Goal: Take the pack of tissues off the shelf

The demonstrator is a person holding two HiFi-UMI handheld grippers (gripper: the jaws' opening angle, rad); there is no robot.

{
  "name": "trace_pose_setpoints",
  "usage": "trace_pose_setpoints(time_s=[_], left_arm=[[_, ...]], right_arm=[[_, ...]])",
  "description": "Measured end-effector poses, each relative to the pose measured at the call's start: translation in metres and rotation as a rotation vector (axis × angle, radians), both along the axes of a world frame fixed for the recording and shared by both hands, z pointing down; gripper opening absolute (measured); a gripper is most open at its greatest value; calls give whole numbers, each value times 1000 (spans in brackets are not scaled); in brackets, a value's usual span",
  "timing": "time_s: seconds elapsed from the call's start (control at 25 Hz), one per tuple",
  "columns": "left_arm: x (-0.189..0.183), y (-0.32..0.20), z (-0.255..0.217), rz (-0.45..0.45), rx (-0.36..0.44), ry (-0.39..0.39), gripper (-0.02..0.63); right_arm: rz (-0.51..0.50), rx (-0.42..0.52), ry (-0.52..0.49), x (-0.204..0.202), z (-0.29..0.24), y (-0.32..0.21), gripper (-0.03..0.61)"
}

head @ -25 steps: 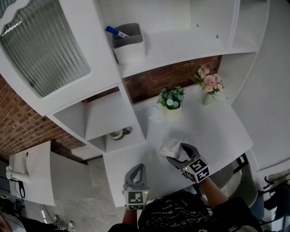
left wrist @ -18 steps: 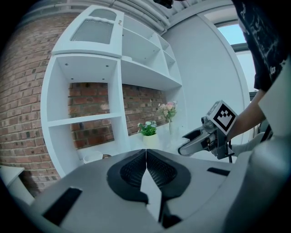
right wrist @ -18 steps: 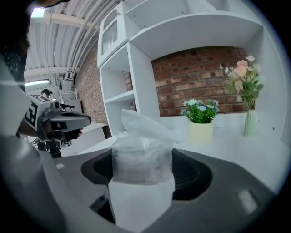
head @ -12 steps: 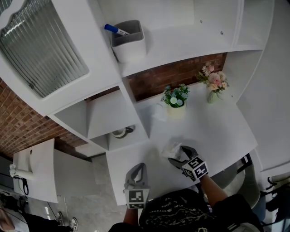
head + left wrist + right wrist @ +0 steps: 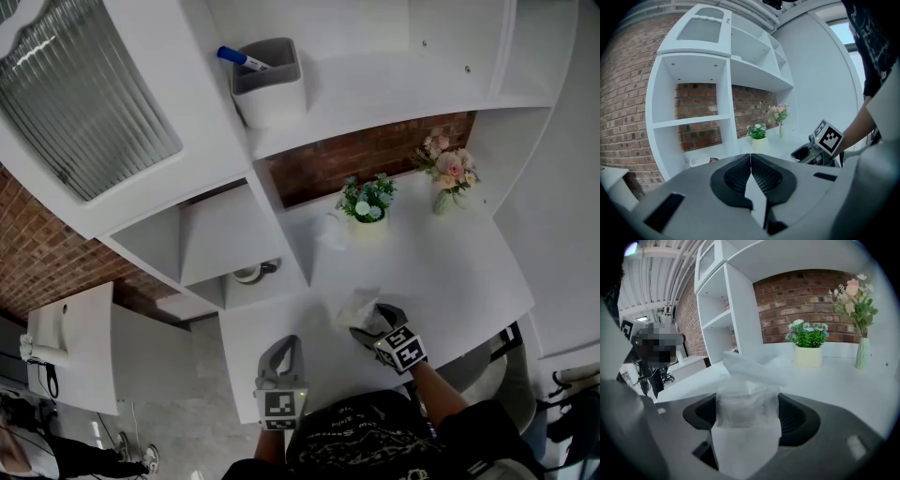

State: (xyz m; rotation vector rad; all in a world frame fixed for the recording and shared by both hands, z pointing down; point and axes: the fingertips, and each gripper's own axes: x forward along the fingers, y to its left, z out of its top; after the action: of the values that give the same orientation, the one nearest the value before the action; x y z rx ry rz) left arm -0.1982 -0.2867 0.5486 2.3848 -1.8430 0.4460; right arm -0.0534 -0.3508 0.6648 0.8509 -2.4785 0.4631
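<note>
Nearest the person, the left gripper (image 5: 288,343) sits low over the front edge of the white desk top (image 5: 450,272). Its dark ribbed jaws are pressed flat together with nothing between them. Just to its right, and apart from it, the right gripper (image 5: 369,320) has its jaws part-way open and clamped on the small clear-plastic pack of tissues (image 5: 354,305). A crumpled white sheet stands up out of the top of the pack. The pack is off the shelf and low over the front part of the desk. Whether it touches the desk top cannot be told. In the right gripper view the pack fills the middle and hides the desk straight ahead.

Further on, across a bare stretch of desk, a cream pot of green leaves with pale blue and white flowers (image 5: 364,206) stands near the red brick wall (image 5: 375,155). A slim vase of pink flowers (image 5: 448,176) stands to its right. To the left, the white shelf unit (image 5: 225,234) holds a white cup (image 5: 248,274) in its lower compartment. Higher up, a grey square holder (image 5: 269,84) carries a blue marker (image 5: 241,63). Beside it is a ribbed-glass cabinet door (image 5: 80,103).
</note>
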Motion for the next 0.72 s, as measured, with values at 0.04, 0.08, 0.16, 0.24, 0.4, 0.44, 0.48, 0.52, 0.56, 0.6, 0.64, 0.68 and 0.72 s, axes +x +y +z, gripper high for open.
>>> trace_pose_setpoints(time_s=[0.04, 0.08, 0.16, 0.24, 0.4, 0.44, 0.48, 0.52, 0.56, 0.6, 0.64, 0.68, 0.72], left_arm=[[1, 0, 1, 1, -4, 1, 9], [3, 0, 1, 4, -6, 2, 9], [6, 1, 2, 12, -4, 4, 9], [8, 2, 4, 16, -3, 7, 9], [4, 3, 3, 2, -7, 0, 9], [1, 5, 4, -6, -6, -1, 9], [-1, 6, 4, -13, -5, 2, 9], [-3, 6, 4, -21, -5, 8, 9], [-4, 7, 4, -28, -7, 14, 9], [-5, 9, 4, -34, -13, 21, 9], [-4, 10, 5, -37, -22, 29, 9], [-2, 11, 6, -37, -28, 36, 9], [0, 12, 7, -34, -32, 39, 9]], right_arm=[[-6, -4, 13, 0, 2, 2, 363], [-15, -11, 29, -1, 4, 5, 367], [-26, -24, 53, 0, 7, 11, 370], [-25, -43, 65, 2, 11, 13, 383], [-37, -100, 121, 4, 26, 20, 445], [-40, -112, 133, 5, 29, 23, 456], [-39, -119, 139, 6, 31, 25, 468], [-36, -122, 139, 6, 31, 26, 479], [-32, -123, 137, 5, 31, 26, 490], [-29, -124, 132, 5, 29, 27, 502], [-27, -126, 124, 4, 28, 27, 514], [-25, -131, 110, 4, 25, 27, 527], [-23, -134, 95, 5, 22, 27, 550]])
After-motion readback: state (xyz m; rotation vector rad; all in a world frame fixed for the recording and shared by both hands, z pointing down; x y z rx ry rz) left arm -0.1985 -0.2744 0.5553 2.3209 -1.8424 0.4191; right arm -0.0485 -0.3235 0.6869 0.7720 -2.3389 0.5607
